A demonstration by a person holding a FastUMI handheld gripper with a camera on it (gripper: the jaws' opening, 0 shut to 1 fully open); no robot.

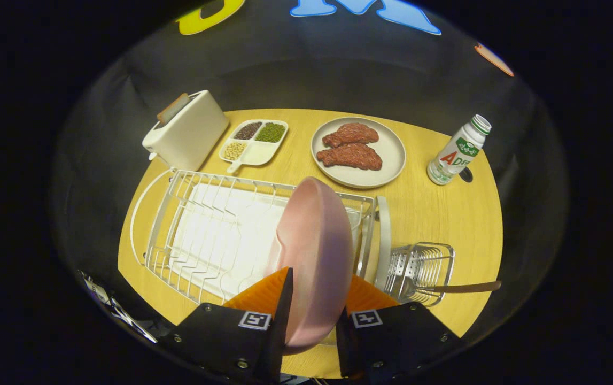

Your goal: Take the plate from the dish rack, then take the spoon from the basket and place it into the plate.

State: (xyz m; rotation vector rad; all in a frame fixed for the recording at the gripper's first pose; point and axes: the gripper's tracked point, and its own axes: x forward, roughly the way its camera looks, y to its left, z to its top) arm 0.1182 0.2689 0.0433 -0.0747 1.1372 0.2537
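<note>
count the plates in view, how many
2: a pink plate on edge between the gripper fingers, over the dish rack; a grey plate holding meat, beyond the rack.

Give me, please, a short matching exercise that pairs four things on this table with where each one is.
Things:
1. pink plate
2. spoon
3. toaster
4. bottle

Places:
A. lying in the basket
B. beside the seed tray
C. between the fingers of the gripper, over the rack
D. beyond the meat plate, at the table's far side

Pairs: 1-C, 2-A, 3-B, 4-D
</note>
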